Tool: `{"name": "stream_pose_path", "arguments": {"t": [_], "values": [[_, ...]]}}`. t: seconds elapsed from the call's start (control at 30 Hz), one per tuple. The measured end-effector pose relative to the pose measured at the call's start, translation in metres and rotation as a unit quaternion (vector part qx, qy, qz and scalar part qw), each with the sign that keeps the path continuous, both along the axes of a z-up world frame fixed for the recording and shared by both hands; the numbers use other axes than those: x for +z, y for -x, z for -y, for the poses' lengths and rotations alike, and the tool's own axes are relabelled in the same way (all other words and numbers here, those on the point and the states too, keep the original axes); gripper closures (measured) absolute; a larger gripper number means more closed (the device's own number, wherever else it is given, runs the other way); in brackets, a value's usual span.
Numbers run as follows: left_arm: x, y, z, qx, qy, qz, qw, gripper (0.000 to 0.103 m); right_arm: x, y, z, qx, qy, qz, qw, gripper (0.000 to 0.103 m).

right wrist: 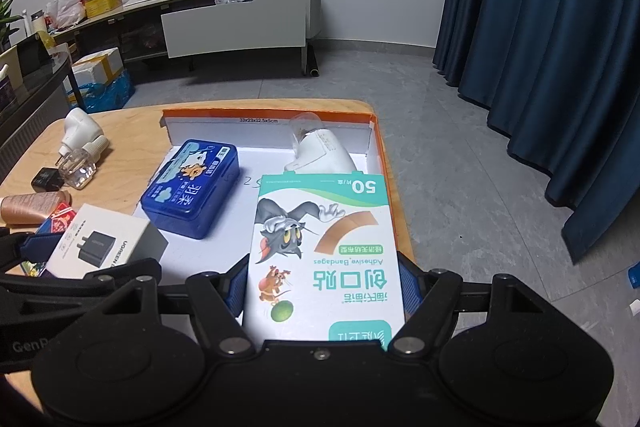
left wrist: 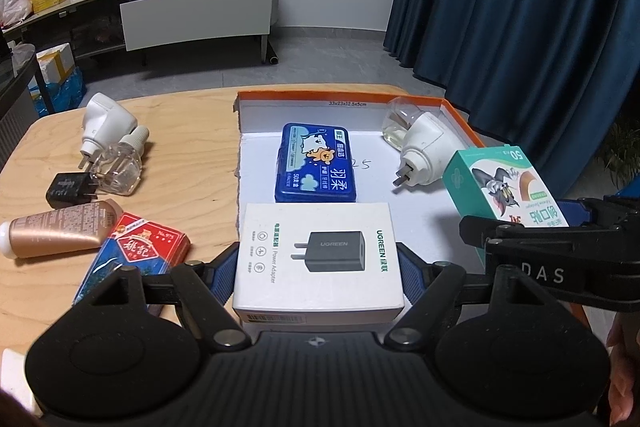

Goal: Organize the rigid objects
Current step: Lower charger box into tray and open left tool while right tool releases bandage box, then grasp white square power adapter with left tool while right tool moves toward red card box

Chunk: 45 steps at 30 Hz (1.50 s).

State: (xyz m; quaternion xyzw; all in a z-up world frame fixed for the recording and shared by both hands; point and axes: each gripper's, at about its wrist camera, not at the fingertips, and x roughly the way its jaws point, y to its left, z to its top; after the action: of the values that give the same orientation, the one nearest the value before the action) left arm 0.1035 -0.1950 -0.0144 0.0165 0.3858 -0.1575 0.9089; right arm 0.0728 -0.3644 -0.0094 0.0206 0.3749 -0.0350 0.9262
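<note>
- My left gripper (left wrist: 320,263) is clamped on the white cardboard power-adapter box (left wrist: 318,259), one blue pad on each long side, holding it over the near edge of the shallow orange-rimmed white tray (left wrist: 460,119).
- My right gripper (right wrist: 323,283) is closed on the green-and-white cardboard bandage box (right wrist: 324,247), which points towards the tray's far right corner.
- I judge both boxes light and stiff but crushable; the side walls are where I'd hold them, with modest squeeze, since glossy card may slip.
- In the tray, the blue plastic hinged case (left wrist: 316,163) lies just beyond the adapter box, and a white plug-in vaporiser with a clear bottle (left wrist: 416,139) rests near the far right corner.
- On the wooden table (left wrist: 192,131) left of the tray sit a second white vaporiser (left wrist: 106,123), a clear glass bottle (left wrist: 118,167), a black charger plug (left wrist: 70,189), a bronze tube (left wrist: 56,231) and a red-and-blue card pack (left wrist: 140,251).
- The glass bottle looks fragile and slick; I'd take it by the cap.
</note>
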Motion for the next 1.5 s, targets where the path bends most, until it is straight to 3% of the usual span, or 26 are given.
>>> {"name": "stream_pose_path", "arguments": {"t": [0.33,0.47,0.53,0.67,1.2,1.5], "values": [[-0.007,-0.009,0.010,-0.006,-0.002,-0.004,1.0000,0.024,0.014,0.010,0.016,-0.026,-0.012,0.031,0.999,0.018],[-0.007,-0.013,0.017,-0.022,0.022,-0.016,0.9994,0.023,0.025,0.015,0.022,-0.039,-0.008,0.048,0.998,0.017],[-0.005,-0.010,0.020,-0.029,0.029,-0.009,0.9991,0.009,0.030,0.019,0.022,-0.042,-0.002,0.054,0.998,0.016],[0.002,-0.003,0.015,-0.028,0.031,0.000,0.9991,0.006,0.036,0.023,0.020,-0.046,-0.001,0.060,0.997,0.015],[0.021,0.023,-0.062,0.032,-0.001,0.014,0.9994,0.006,0.044,0.031,-0.041,0.013,-0.022,0.059,0.998,0.014],[0.021,0.032,-0.109,0.071,0.006,0.008,0.9974,0.006,0.043,0.034,-0.070,0.043,-0.036,0.051,0.997,0.014]]}}
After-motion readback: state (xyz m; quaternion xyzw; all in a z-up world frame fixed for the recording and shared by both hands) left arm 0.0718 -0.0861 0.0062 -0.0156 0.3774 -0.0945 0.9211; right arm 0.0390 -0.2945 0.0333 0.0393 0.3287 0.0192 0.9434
